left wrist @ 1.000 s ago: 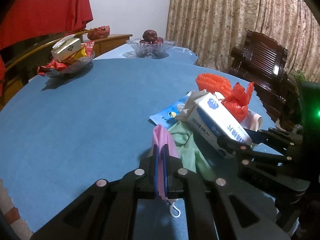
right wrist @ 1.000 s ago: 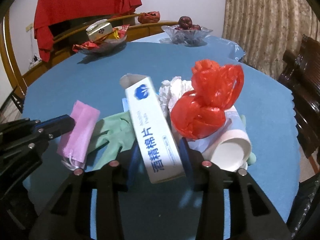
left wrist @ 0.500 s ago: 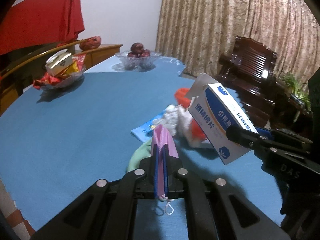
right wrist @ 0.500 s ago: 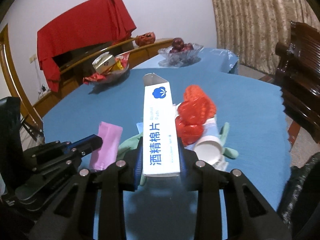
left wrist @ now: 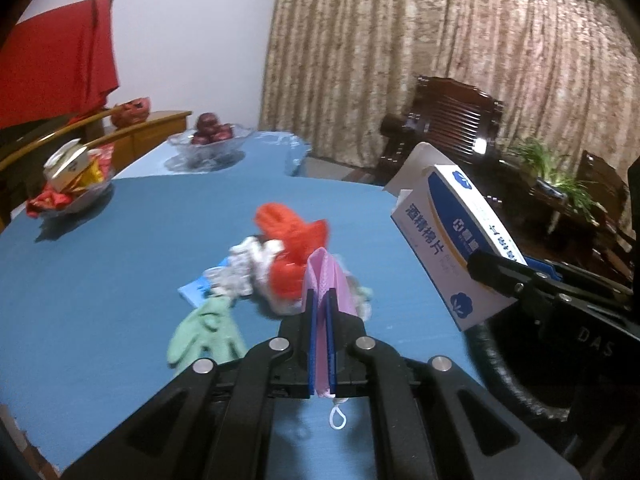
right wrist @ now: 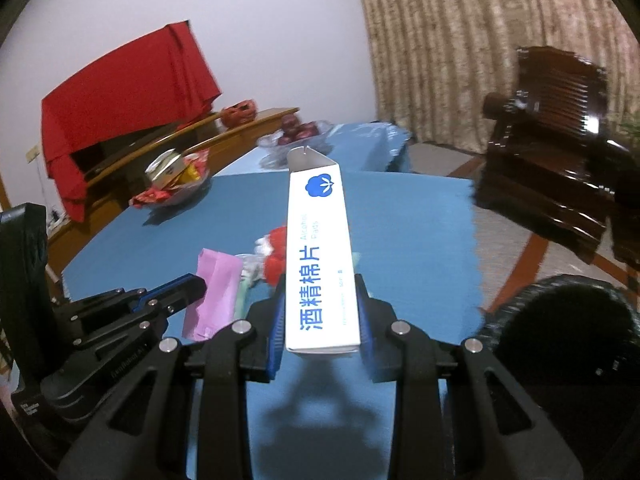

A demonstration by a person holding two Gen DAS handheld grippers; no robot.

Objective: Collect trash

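Observation:
My left gripper (left wrist: 320, 304) is shut on a folded pink face mask (left wrist: 326, 276), held above the blue table (left wrist: 120, 240); its white ear loop dangles below the jaws. My right gripper (right wrist: 320, 320) is shut on a long white-and-blue box of alcohol pads (right wrist: 320, 264), lifted off the table with its open flap pointing away. The left wrist view shows that box (left wrist: 452, 240) at the right. On the table lie a red mesh bag (left wrist: 294, 236), crumpled white paper (left wrist: 244, 264), a green glove (left wrist: 204, 332) and a blue packet (left wrist: 194, 292).
A black-lined bin (right wrist: 560, 340) stands below the table's right edge. A glass fruit bowl (left wrist: 210, 142) and a snack dish (left wrist: 72, 184) sit at the far side. A dark wooden chair (right wrist: 552, 152) stands before the curtain.
Both grippers have risen and pulled back to the right, away from the pile, each keeping its item. The box has come off the table, and the black bin has come into view.

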